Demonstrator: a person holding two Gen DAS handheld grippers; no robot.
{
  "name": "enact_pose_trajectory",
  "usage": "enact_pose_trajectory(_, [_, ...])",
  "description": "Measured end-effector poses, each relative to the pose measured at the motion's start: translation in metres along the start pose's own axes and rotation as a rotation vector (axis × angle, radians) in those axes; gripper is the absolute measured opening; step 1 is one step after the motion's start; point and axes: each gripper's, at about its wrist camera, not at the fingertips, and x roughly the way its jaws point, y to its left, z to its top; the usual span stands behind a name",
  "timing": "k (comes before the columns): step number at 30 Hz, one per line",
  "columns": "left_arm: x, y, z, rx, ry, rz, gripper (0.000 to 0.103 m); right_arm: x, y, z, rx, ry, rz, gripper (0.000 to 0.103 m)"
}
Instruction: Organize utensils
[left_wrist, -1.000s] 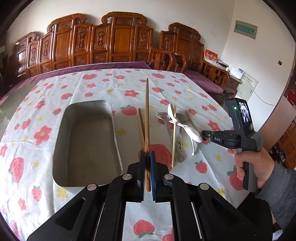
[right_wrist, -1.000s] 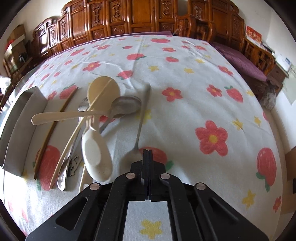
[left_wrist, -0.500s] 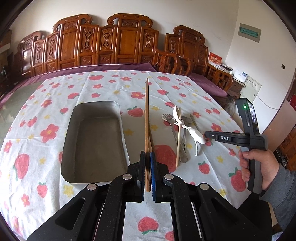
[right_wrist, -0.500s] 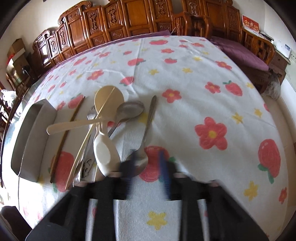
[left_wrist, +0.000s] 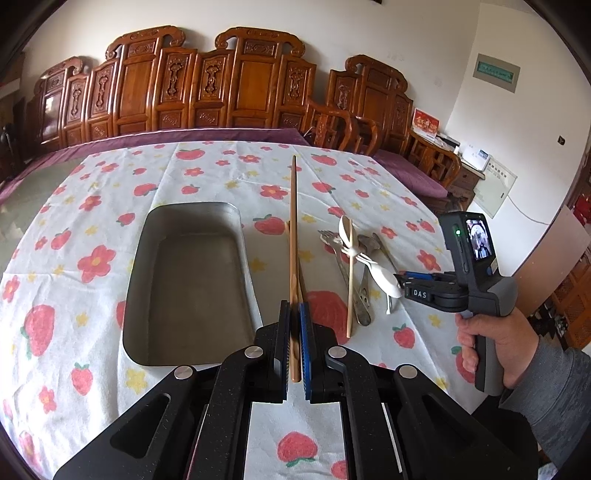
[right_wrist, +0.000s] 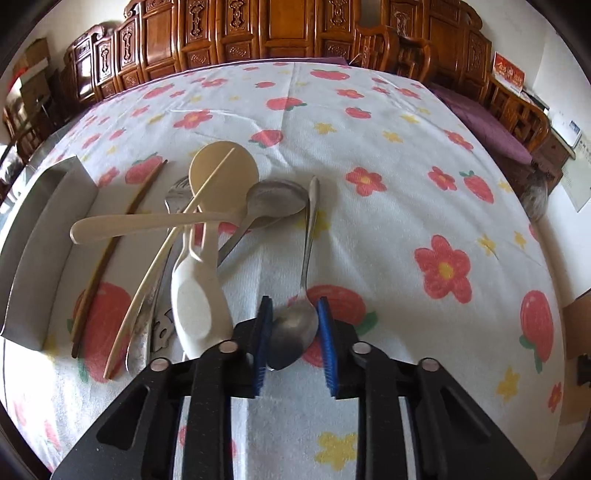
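Observation:
My left gripper (left_wrist: 294, 314) is shut on a brown wooden chopstick (left_wrist: 293, 229) and holds it above the table, pointing away, just right of the empty metal tray (left_wrist: 192, 273). A second brown chopstick (right_wrist: 122, 240) lies on the cloth beside the tray (right_wrist: 44, 236). My right gripper (right_wrist: 293, 314) is open, its blue pads either side of the bowl of a metal spoon (right_wrist: 301, 317) lying on the cloth. Left of it lies a pile: a white spoon (right_wrist: 195, 295), a beige ladle (right_wrist: 221, 173), a pale chopstick (right_wrist: 162, 258), another metal spoon (right_wrist: 273, 199).
The table has a white cloth (right_wrist: 406, 184) with red flowers and strawberries. Carved wooden chairs (left_wrist: 221, 92) line the far wall. The right gripper's body and the hand holding it (left_wrist: 480, 295) show at the right in the left wrist view, at the table's near right edge.
My right gripper has opened and moved forward so its pads flank the metal spoon's bowl. My left gripper has risen and pulled back a little with the chopstick.

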Motion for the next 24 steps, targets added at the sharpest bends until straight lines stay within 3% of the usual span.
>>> enact_pose_trajectory(9, [-0.009,0.01,0.002,-0.005,-0.022,0.02,0.004,-0.008,0.002,-0.001,0.002,-0.013,-0.029,0.005])
enact_pose_trajectory(24, [-0.012,0.022,0.007,0.013,-0.023,0.095,0.004,-0.06,-0.031,0.003,-0.001,-0.101,-0.104,0.005])
